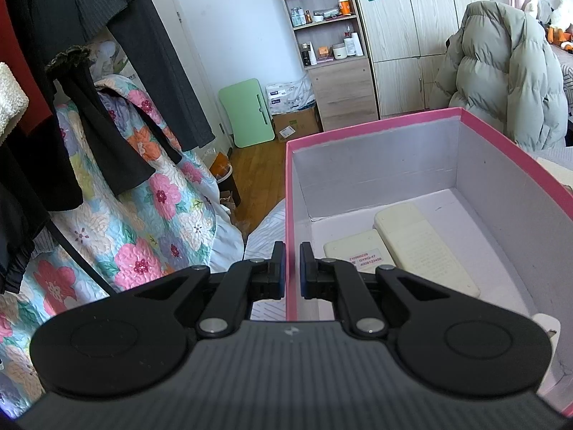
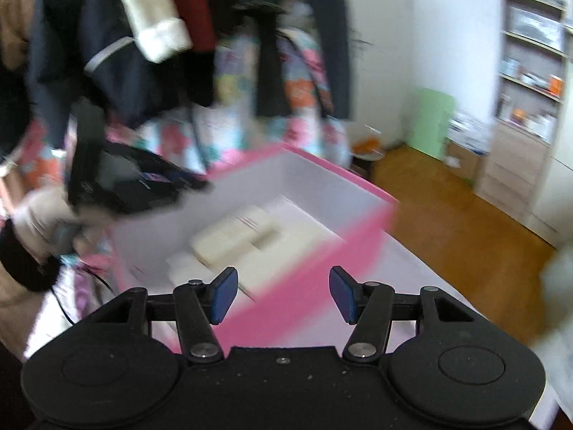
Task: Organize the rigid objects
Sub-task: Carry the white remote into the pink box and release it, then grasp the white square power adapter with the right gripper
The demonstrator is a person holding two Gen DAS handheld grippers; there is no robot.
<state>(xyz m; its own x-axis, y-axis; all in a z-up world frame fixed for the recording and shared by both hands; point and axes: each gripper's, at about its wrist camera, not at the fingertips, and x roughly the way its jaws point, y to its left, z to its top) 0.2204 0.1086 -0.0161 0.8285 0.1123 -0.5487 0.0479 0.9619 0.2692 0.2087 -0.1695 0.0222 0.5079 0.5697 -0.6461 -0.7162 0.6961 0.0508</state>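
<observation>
The left gripper [image 1: 292,268], clamped on the side wall of the pink cardboard box [image 1: 394,123] holding two cream plastic remotes [image 1: 422,247], risked tipping it, while the right gripper [image 2: 283,294] hung spread, empty.

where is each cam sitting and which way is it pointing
Left wrist: on the left gripper, facing a wardrobe across the room; its fingers clamp the near wall of the pink box.
Right wrist: on the right gripper, jaws open, empty, looking across the box at hanging clothes; blurred, the left gripper shows.
Shared: box, two remotes inside.
</observation>
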